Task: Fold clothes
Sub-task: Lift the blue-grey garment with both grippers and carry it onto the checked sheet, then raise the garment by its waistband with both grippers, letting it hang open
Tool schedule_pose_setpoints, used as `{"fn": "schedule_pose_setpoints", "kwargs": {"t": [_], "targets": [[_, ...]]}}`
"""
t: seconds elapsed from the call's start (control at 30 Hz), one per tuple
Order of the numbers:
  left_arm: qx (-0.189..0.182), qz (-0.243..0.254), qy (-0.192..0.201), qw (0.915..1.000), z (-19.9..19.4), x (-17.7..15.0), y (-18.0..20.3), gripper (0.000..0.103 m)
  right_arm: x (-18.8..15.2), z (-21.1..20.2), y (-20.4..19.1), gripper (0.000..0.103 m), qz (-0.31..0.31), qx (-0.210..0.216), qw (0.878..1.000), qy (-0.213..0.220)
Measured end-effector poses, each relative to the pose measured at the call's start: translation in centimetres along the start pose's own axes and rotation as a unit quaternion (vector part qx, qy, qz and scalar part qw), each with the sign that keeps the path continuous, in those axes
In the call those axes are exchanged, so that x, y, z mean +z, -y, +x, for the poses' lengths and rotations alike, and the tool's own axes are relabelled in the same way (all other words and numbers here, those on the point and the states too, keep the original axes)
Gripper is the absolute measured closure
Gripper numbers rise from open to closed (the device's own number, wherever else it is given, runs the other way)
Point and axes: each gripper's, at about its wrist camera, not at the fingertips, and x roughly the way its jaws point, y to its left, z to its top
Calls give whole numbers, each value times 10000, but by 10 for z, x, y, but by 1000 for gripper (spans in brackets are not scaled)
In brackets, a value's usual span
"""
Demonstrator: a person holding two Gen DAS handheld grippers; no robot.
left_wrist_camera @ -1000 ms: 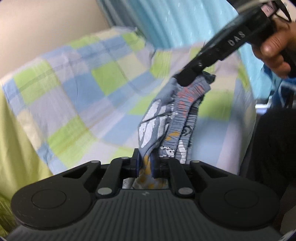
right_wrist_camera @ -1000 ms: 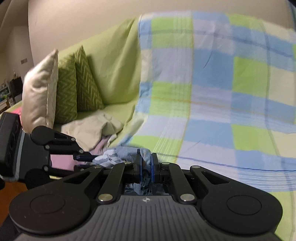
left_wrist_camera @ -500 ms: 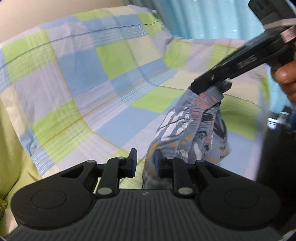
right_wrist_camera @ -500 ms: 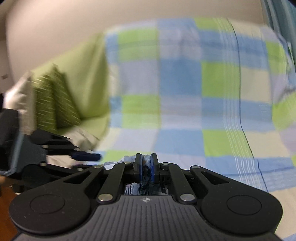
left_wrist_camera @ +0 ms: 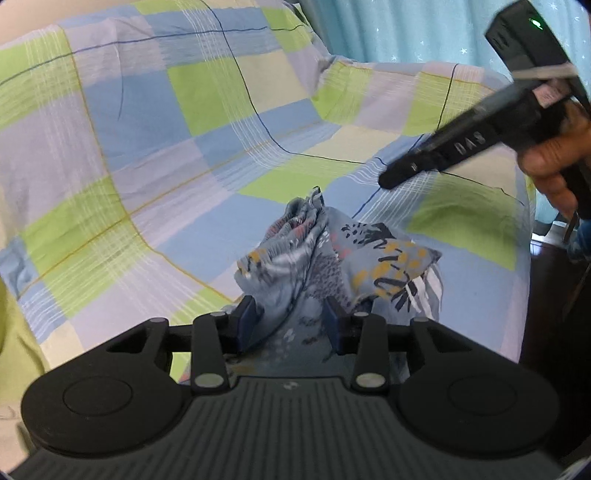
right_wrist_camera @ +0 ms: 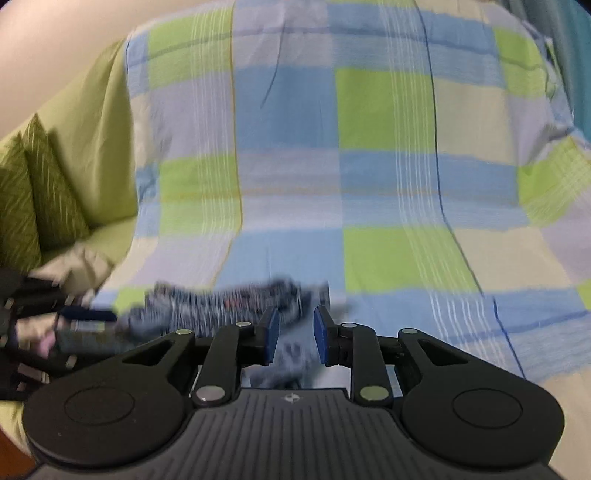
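A blue-grey patterned garment [left_wrist_camera: 332, 251] lies crumpled on the checked sheet [left_wrist_camera: 147, 155]. My left gripper [left_wrist_camera: 290, 323] sits low over its near end; its jaws are opening, and cloth lies loose between them without being pinched. My right gripper [left_wrist_camera: 388, 181], held in a person's hand [left_wrist_camera: 550, 170], hovers above and behind the garment, apart from it. In the right wrist view the right gripper [right_wrist_camera: 295, 332] is opening, with the blurred garment [right_wrist_camera: 221, 306] lying below and to the left. The left gripper's fingers [right_wrist_camera: 85, 315] show at the left edge.
The checked sheet [right_wrist_camera: 369, 147] covers a sofa's seat and back. To the left are the green sofa cover [right_wrist_camera: 92, 129], green patterned cushions [right_wrist_camera: 33, 192] and a beige cloth [right_wrist_camera: 77, 266]. A turquoise curtain [left_wrist_camera: 406, 29] hangs behind.
Both grippers came down with the garment hanging between them and let it go. It now lies on the sheet. Both pairs of jaws have parted, and the right gripper has drawn away from the cloth.
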Motion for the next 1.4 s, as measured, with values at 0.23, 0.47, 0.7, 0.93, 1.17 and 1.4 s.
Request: {"fn": "schedule_pose_setpoints", "kwargs": {"t": [0.23, 0.47, 0.7, 0.93, 1.17, 1.4], "targets": [[317, 197, -28, 9993, 28, 8, -5, 68, -16, 20, 3, 75, 112, 388, 9989, -238], [620, -176, -119, 9979, 38, 12, -39, 68, -7, 67, 15, 63, 163, 557, 9983, -81], [515, -296, 62, 9982, 16, 9, -37, 67, -4, 98, 16, 64, -148, 805, 9966, -84], [548, -230, -4, 9982, 19, 5, -34, 66, -1, 94, -3, 61, -1408, 435, 9884, 363], [585, -327, -67, 9977, 31, -4, -49, 64, 14, 126, -4, 58, -1593, 748, 9843, 102], [562, -428, -80, 9975, 31, -6, -56, 64, 24, 144, -1, 80, -1387, 747, 9872, -233]]}}
